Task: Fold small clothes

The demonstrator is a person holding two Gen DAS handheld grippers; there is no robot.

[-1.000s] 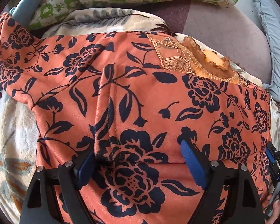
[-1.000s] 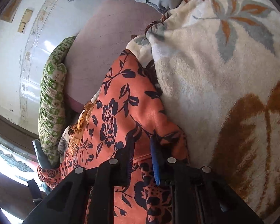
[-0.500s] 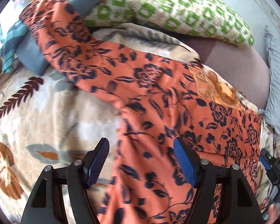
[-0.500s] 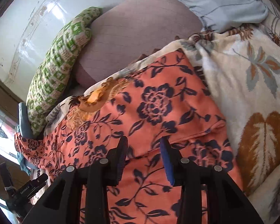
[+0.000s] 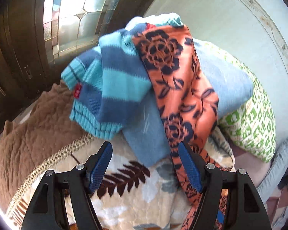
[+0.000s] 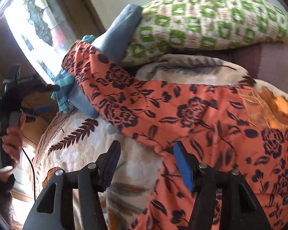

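Observation:
An orange garment with dark blue flowers lies spread on a leaf-patterned blanket. Its long sleeve runs up over a blue folded cloth and a blue striped knit garment. My left gripper is open and empty, just short of the sleeve's lower part; its right finger is beside the sleeve. It also shows at the left edge of the right wrist view. My right gripper is open and empty, at the garment's edge below the sleeve.
A green-and-white checked pillow lies behind the garment against the wall. A brown quilted cover lies at the left of the blanket. A window and dark wood frame stand at the far left. A grey-blue cushion is at the right.
Both grippers have let go of the garment and opened wide. The left one swung left toward the sleeve end and the striped garment. The right one moved left to the sleeve's base.

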